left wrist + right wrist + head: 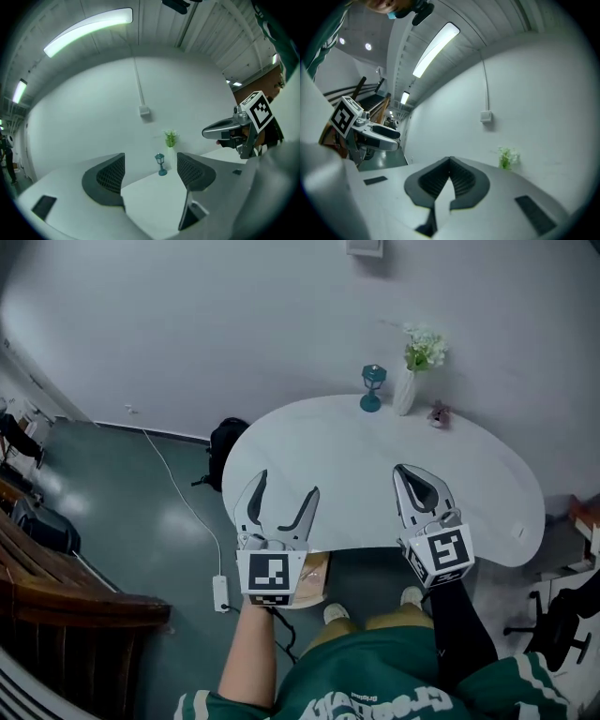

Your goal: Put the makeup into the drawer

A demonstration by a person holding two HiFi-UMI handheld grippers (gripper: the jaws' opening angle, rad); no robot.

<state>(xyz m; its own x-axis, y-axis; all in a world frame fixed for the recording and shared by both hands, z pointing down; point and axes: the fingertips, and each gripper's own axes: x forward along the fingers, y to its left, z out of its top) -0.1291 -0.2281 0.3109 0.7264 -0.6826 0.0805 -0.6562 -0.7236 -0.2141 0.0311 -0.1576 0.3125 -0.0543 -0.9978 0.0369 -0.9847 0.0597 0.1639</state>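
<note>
The white desk [375,484] fills the middle of the head view, bare but for a few things lined up at its far edge. The person stands at the near edge, holding both tools over the desk without touching it. The left tongs [287,484] are spread wide and empty. The right tongs [401,470] are pressed tip to tip with nothing between them.

No drawer shows plainly. A brownish panel [315,576] under the near edge, just behind the left tongs, may be it. The only likely makeup is a small pinkish item [438,414] at the far edge, just right of the vase [404,392] and well apart from both tongs.

The task looks barely begun. A good reach would first part the right tongs, then come in from the right, clear of the vase and the teal lantern [372,388].

Counted: one desk, two tongs, one vase, one lantern, one pinkish item.
</note>
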